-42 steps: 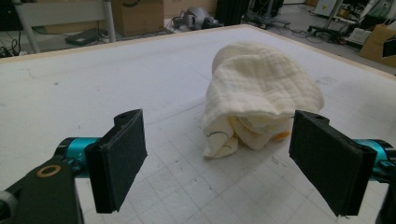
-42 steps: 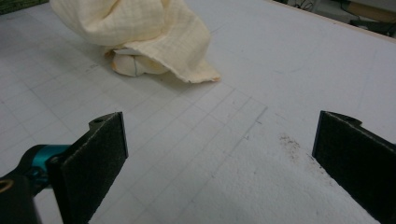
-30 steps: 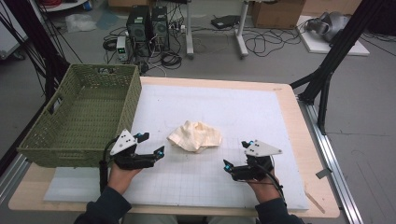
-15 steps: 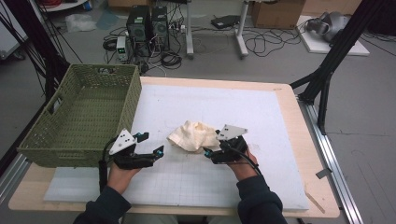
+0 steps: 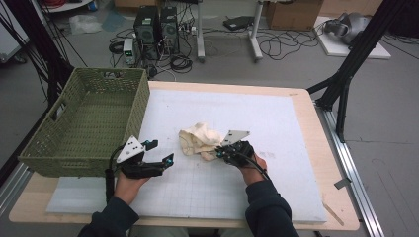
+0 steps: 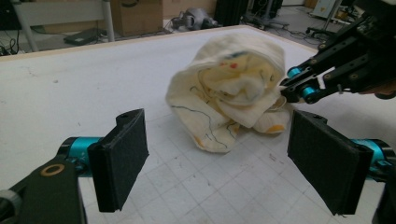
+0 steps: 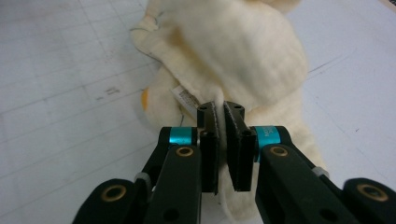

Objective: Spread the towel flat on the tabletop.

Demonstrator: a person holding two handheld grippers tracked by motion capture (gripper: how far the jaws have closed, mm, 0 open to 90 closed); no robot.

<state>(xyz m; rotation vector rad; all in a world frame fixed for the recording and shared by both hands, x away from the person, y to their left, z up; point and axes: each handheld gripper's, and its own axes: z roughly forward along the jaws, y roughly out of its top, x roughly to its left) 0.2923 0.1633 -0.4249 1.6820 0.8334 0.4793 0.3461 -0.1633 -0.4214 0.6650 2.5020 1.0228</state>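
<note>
A crumpled cream cloth [image 5: 198, 140] with small coloured prints lies on the white mat [image 5: 276, 118] near the table's middle. My right gripper [image 5: 218, 154] has just been closing and is now shut on a fold at the cloth's right edge; in the right gripper view the fabric [image 7: 243, 51] is pinched between the two pads of the right gripper [image 7: 220, 109]. My left gripper [image 5: 160, 153] rests open to the left of the cloth, a short way off, its jaws wide apart. In the left gripper view the cloth [image 6: 229, 93] sits beyond the left gripper [image 6: 219, 154], with nothing between the pads.
A green woven basket [image 5: 84, 123] stands on the table's left side, just beyond the left hand. Off the table's far edge the floor holds computer towers [image 5: 155, 24], cables and a black frame leg [image 5: 346, 74].
My right gripper has moved left across the mat to the cloth and shut on its edge. The left gripper has stayed in place.
</note>
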